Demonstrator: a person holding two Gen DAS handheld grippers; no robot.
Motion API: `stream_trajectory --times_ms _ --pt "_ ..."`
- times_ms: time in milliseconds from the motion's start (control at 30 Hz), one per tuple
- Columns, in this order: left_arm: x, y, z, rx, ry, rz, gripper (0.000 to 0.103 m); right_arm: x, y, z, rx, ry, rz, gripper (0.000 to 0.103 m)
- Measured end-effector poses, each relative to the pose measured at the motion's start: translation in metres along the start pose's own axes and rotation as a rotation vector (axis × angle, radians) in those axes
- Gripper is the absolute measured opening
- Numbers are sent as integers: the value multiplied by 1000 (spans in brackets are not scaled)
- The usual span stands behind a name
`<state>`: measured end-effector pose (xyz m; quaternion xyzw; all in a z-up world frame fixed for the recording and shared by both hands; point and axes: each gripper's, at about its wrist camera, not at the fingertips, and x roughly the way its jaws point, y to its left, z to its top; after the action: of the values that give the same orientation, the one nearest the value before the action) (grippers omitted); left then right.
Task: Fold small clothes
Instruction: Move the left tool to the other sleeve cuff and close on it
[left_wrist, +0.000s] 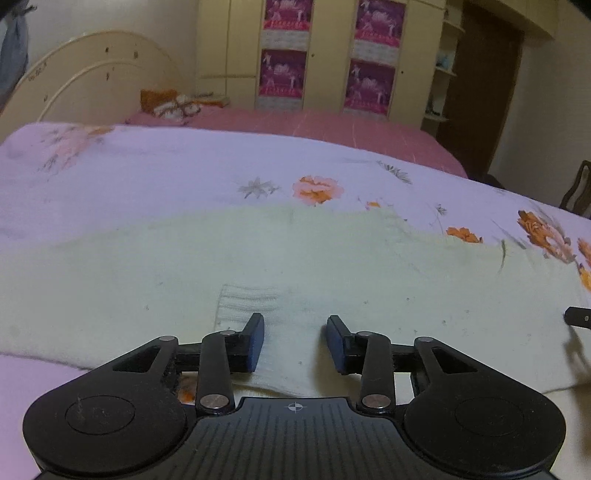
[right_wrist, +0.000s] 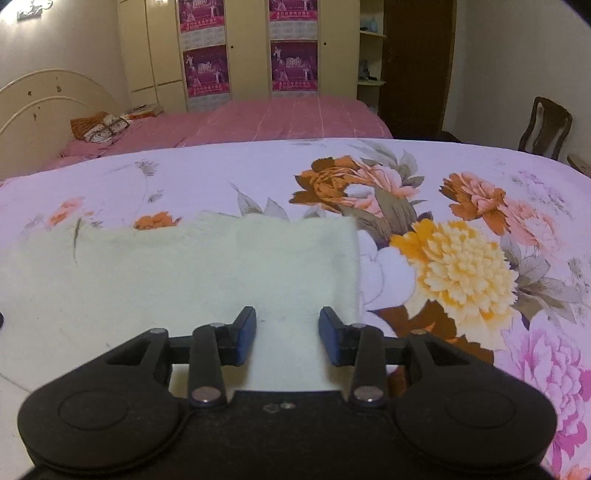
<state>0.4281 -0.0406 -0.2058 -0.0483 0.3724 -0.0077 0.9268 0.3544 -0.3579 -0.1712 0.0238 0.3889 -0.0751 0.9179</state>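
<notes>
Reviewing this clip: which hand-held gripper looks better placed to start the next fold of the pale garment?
Probably the right hand-held gripper. It is open over the pale garment beside its side edge, an easy place to pinch. The left hand-held gripper, also open, sits over the garment's near edge by the ribbed cuff.

This is a bedroom in a home. A bed with a pink sheet (right_wrist: 295, 118) and a pillow (right_wrist: 99, 126) sits in the middle of the frame. Tall yellow closets (right_wrist: 247, 48) with purple posters (right_wrist: 207, 70) stand behind it. A wooden chair (right_wrist: 545, 127) is at the right.
</notes>
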Motion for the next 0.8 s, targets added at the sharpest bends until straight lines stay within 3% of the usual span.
stream_trajectory --times_ms 67,100,133,167,267,467,700,800 --pt "-6 3 3 0 -1 -11 70 -13 2 4 30 -8 21 40" --pt "-12 3 -2 19 -12 14 92 -20 7 3 24 -28 39 46" --pt "-19 3 -9 39 -23 46 101 -23 14 0 0 -32 42 50" --pt "-22 3 -11 55 -29 64 101 -25 20 -5 -29 -23 50 57" --pt "-32 13 -12 48 2 63 101 -16 37 -19 -99 40 41 58" --pt "-67 70 -14 -104 6 113 101 -45 43 -13 -33 11 146 58" --pt "-104 174 -34 -392 12 199 100 -70 94 -12 -38 9 295 59" --pt "-106 219 -45 -496 20 214 87 -79 124 -17 -80 8 325 61"
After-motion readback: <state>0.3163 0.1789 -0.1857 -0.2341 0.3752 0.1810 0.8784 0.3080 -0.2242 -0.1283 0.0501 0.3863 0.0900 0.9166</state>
